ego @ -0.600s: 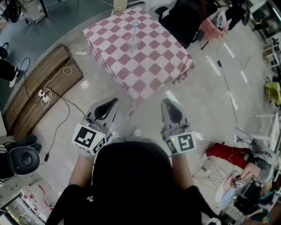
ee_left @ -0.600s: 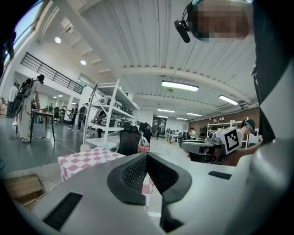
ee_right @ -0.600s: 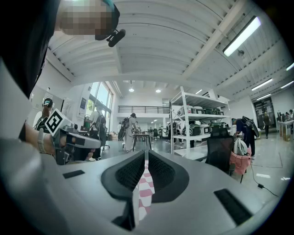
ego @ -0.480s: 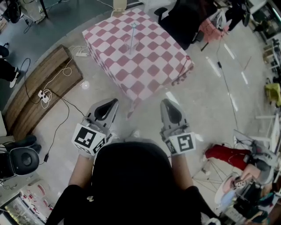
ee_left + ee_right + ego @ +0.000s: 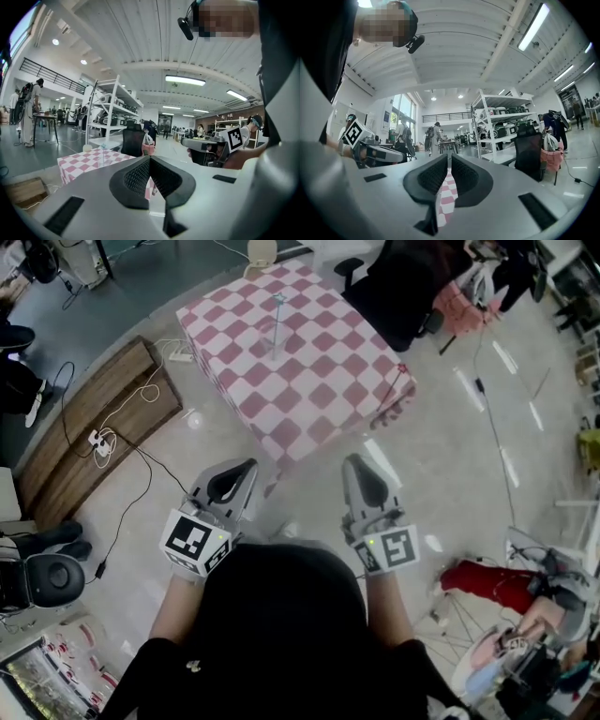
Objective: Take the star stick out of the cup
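Note:
The star stick (image 5: 278, 317) stands upright in a clear cup (image 5: 277, 341) on the table with the pink and white checked cloth (image 5: 309, 390), far ahead of me in the head view. My left gripper (image 5: 246, 466) and right gripper (image 5: 354, 461) are held side by side close to my body, well short of the table. Both are empty. In the left gripper view the left gripper (image 5: 150, 158) has its jaws touching, and the star stick (image 5: 103, 148) shows small on the table (image 5: 79, 163). The right gripper (image 5: 449, 157) keeps only a thin slit between its jaws.
A wooden platform (image 5: 84, 442) lies on the floor at the left, with cables and a power strip (image 5: 97, 439) beside it. A black chair (image 5: 398, 287) stands behind the table. A red object (image 5: 487, 576) and clutter sit at the right. White shelves (image 5: 110, 117) rise beyond the table.
The head view has shifted slightly and the left gripper sits a touch lower and further right. Both grippers stay shut and empty; the stick still stands in the cup.

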Demonstrator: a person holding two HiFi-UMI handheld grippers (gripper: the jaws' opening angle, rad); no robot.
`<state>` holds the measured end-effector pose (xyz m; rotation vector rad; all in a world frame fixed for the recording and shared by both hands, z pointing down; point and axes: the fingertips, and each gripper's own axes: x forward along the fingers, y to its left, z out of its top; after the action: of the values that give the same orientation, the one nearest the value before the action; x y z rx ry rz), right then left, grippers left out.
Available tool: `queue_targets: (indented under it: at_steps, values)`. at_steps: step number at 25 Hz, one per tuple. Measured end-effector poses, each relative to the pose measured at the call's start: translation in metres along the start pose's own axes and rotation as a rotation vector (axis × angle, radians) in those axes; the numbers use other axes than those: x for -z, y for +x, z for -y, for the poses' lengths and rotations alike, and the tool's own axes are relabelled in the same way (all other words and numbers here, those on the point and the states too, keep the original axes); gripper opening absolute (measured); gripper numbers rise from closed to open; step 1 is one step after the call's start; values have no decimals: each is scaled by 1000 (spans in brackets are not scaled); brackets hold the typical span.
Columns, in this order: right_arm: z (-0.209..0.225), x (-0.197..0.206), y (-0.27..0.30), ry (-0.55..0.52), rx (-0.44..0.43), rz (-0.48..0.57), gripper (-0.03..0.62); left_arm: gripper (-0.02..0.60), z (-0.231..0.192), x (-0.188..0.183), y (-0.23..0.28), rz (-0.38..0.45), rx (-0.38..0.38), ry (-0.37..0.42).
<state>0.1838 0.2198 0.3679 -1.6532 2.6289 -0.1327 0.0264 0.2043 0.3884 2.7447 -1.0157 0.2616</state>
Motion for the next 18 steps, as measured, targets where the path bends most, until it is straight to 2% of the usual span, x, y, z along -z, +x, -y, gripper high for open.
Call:
queue_targets:
  at_steps: [7,12,18]
  values:
    - [17,15,14,36,15,-29,38,40,-15,13,17,-31,-8,-17]
    - [30,23,45,46,42,-54,38,40,-51,14,37,-35,4,-40]
    - [39,19,103,17,78,-77,38,38,-108,2,64,-30,56,-56]
